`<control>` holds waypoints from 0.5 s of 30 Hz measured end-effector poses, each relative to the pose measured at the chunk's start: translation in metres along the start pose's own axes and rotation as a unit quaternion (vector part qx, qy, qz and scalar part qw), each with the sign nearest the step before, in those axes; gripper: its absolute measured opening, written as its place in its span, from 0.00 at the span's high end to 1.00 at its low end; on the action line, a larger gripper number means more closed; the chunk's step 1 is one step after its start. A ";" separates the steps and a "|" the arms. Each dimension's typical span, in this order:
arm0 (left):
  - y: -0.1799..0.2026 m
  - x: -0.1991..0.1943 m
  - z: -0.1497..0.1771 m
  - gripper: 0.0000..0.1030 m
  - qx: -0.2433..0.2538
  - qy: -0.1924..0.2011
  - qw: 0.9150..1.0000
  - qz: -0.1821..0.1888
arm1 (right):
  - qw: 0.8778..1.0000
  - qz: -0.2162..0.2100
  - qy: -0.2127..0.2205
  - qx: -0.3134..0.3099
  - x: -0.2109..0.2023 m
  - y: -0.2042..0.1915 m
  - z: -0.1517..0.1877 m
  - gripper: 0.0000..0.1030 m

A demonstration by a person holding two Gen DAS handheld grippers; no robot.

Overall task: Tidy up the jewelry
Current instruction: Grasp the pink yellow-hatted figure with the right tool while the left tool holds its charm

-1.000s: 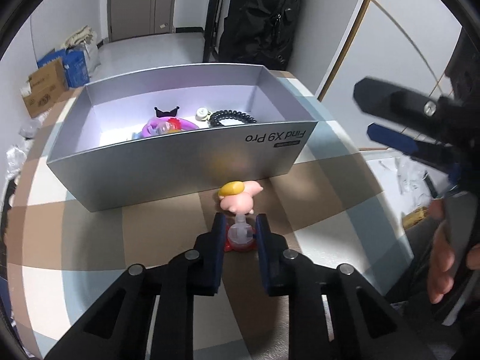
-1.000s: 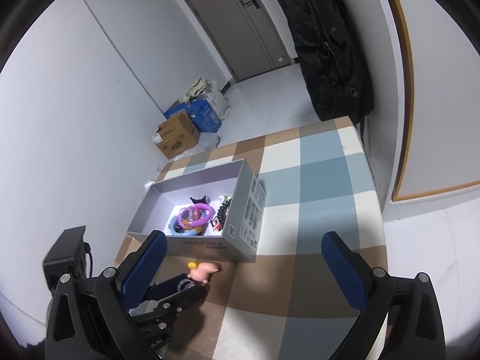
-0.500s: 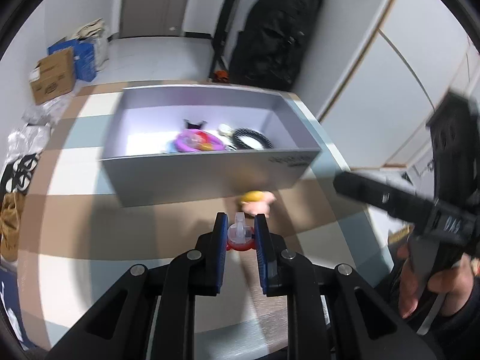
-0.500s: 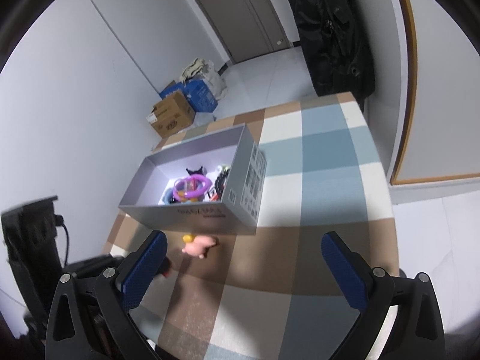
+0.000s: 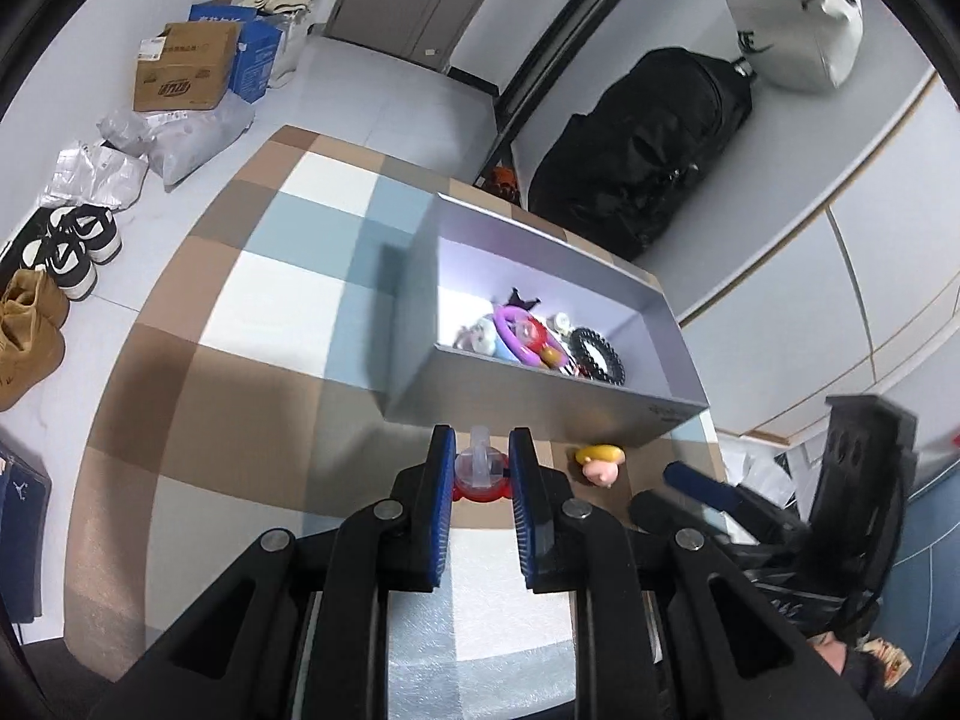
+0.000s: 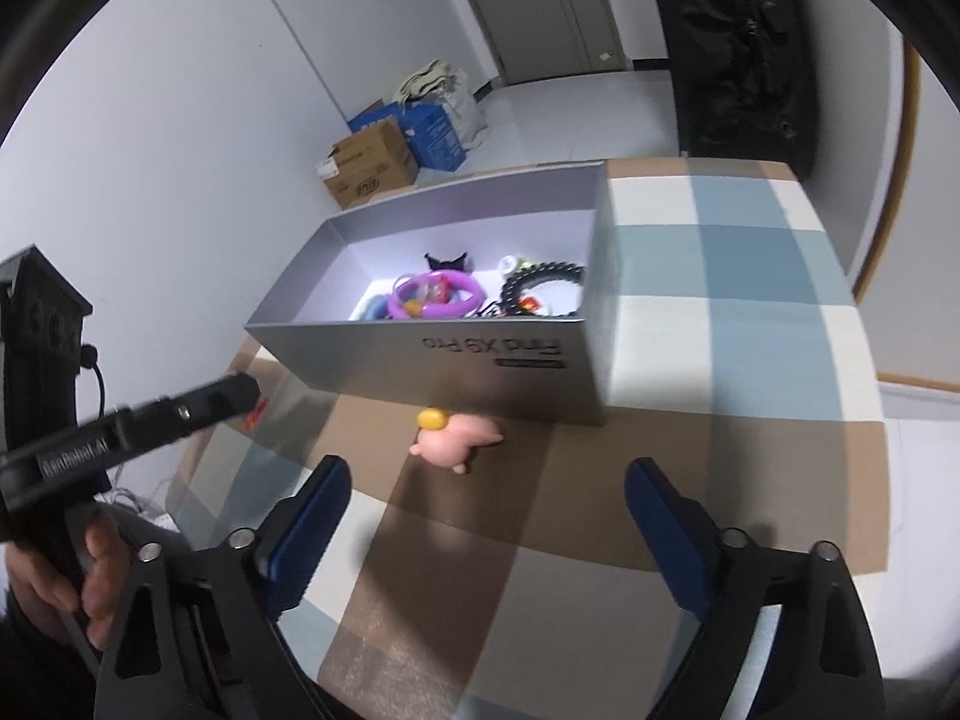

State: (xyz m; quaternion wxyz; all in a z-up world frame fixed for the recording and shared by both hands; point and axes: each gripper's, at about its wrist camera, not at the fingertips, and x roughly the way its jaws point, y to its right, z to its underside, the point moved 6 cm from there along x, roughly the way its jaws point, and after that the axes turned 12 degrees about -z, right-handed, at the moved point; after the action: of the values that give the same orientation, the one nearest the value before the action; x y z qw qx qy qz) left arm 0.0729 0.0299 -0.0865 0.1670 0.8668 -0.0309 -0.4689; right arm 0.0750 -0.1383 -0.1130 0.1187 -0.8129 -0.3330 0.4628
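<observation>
My left gripper [image 5: 480, 471] is shut on a small red and clear trinket [image 5: 477, 474], held above the checked tablecloth just in front of the grey box [image 5: 540, 402]. The box holds a purple ring [image 6: 429, 294], a black coil hair tie [image 6: 540, 282] and other small pieces. A pink figure with a yellow top [image 6: 459, 438] lies on the cloth by the box's front wall. My right gripper [image 6: 483, 498] hovers just short of that figure. Its jaws are wide and closing, with nothing between the pads. The left gripper's tip [image 6: 240, 390] shows at the left of the right wrist view.
The checked tablecloth [image 6: 720, 312] spreads to the right of the box. A hand [image 6: 90, 576] holds the left tool at the lower left. Cardboard boxes [image 5: 186, 72], shoes [image 5: 66, 246] and a black bag [image 5: 642, 144] stand on the floor beyond the table.
My left gripper carried the trinket up off the cloth and rolled, so the box now sits slanted to the right. My right gripper sank toward the pink figure, its jaws a little narrower.
</observation>
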 end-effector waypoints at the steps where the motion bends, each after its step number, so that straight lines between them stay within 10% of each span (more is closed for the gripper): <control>1: 0.000 0.001 -0.002 0.87 -0.002 -0.001 1.000 0.002 | 1.000 0.008 -0.001 0.000 0.002 0.000 0.000 0.12; 15: -0.001 -0.002 -0.002 0.87 0.016 -0.008 1.000 0.015 | 0.999 0.030 0.006 -0.036 0.023 -0.016 -0.009 0.41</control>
State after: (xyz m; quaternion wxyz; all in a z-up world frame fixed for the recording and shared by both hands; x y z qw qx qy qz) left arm 0.0730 0.0320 -0.0845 0.1595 0.8650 -0.0531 -0.4729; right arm 0.0842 -0.1107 -0.1155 0.0775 -0.8291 -0.3245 0.4487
